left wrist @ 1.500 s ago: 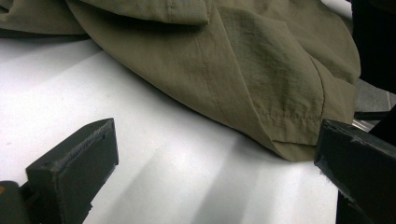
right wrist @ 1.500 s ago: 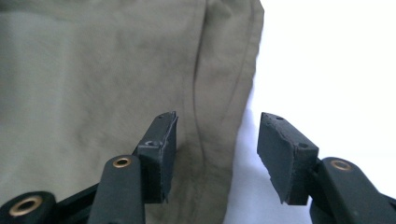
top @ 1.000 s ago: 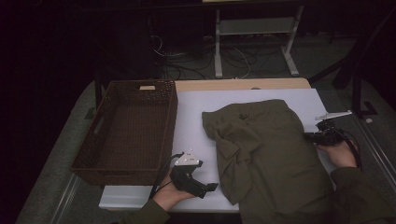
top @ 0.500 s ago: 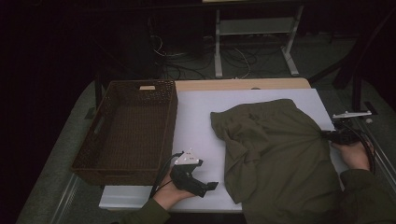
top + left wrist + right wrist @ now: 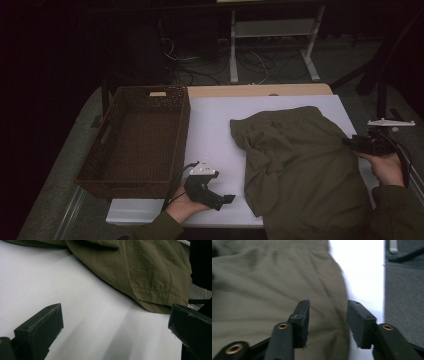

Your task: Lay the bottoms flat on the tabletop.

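Observation:
An olive green garment (image 5: 300, 165) lies spread over the right half of the white table (image 5: 215, 130). My right gripper (image 5: 350, 143) hovers at its right edge. Its jaws (image 5: 328, 315) have just been opening and stand apart over the fabric (image 5: 262, 285), with nothing pinched between them. My left gripper (image 5: 222, 201) rests near the table's front edge, left of the garment and pointing at it. In the left gripper view my gripper (image 5: 116, 322) is wide open over bare table, with the garment's hem (image 5: 155, 292) just ahead.
A dark woven basket (image 5: 182, 135) stands on the left of the table. The table's right edge and grey floor (image 5: 404, 302) lie close beside my right gripper. A white stand (image 5: 272, 45) and cables are on the floor behind the table.
The garment has been drawn to the right and lies flatter and wider. My right hand moved right with it. The left gripper has stayed where it was.

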Available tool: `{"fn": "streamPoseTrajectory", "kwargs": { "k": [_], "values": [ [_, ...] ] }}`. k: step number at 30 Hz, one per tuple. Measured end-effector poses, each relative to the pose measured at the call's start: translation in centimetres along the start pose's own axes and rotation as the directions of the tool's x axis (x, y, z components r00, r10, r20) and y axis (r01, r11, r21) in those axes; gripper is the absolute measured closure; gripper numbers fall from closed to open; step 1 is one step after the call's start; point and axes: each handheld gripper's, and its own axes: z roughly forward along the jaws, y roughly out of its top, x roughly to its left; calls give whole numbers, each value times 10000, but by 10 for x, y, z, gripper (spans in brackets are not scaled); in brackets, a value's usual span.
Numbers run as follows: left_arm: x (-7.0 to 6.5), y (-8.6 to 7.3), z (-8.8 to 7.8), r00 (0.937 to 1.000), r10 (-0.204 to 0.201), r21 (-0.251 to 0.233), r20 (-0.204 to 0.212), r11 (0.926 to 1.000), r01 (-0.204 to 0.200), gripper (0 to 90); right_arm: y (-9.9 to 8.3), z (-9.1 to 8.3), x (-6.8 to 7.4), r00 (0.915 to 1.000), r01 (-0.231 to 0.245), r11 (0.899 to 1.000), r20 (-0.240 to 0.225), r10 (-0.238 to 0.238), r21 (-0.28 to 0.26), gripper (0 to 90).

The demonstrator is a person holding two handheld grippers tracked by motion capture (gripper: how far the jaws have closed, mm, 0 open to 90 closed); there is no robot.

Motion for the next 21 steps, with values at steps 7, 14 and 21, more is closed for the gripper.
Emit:
{"fn": "streamPoseTrajectory", "kwargs": {
  "k": [7, 14, 21],
  "values": [
    [-1, 2, 2, 9999, 53, 41, 87, 10000, -53, 0, 3, -7, 30, 9945, 818, 9966, -652, -824, -120, 353],
    [1, 3, 2, 9999, -72, 0, 114, 10000, 72, 0, 0, -9, 55, 9832, 1245, 9922, -1344, -1239, -44, 320],
    [1, 3, 2, 9999, -75, -25, 117, 10000, 75, 20, -10, -13, 83, 9688, 1585, 9873, -1948, -1534, 108, 313]
  ]
}}
